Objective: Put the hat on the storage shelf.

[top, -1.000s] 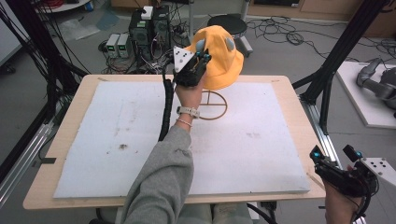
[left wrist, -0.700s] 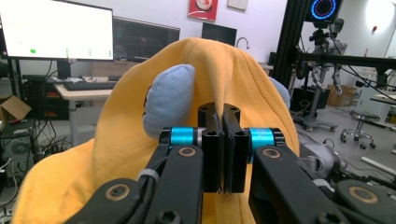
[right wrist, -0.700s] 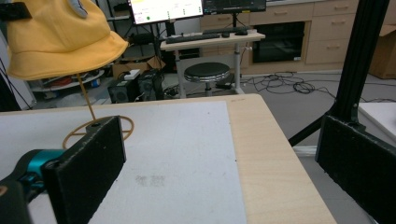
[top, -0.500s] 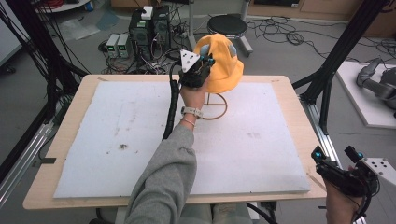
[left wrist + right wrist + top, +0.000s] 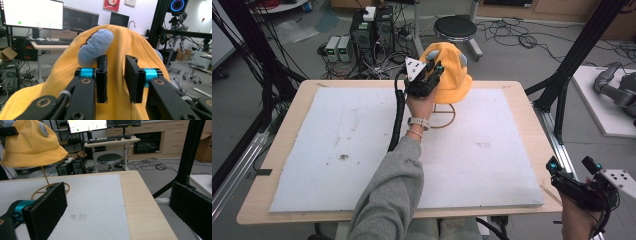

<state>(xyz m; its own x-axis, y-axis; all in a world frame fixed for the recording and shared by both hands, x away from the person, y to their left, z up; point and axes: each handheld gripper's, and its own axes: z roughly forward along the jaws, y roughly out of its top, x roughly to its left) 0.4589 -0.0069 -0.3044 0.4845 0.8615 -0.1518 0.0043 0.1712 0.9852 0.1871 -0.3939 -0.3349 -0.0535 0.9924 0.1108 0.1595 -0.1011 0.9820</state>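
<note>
Yellow fabric everywhere from where I'm driving: the bucket hat (image 5: 447, 70) sits on its gold wire stand (image 5: 443, 114) at the far edge of the white mat (image 5: 337, 145), and I judge the step in hand is letting go of it cleanly. My left gripper (image 5: 115, 75) is up against the crown, just beside the blue plush ear (image 5: 93, 47). Its jaws have just been opening; there's a narrow gap now and I can't see any fabric pinched in it. I'd spread a bit wider before backing off, then pull straight back along the jaws so no fold snags and tips the stand. My right gripper (image 5: 576, 170) hangs wide open off the table's near right corner, holding nothing.
</note>
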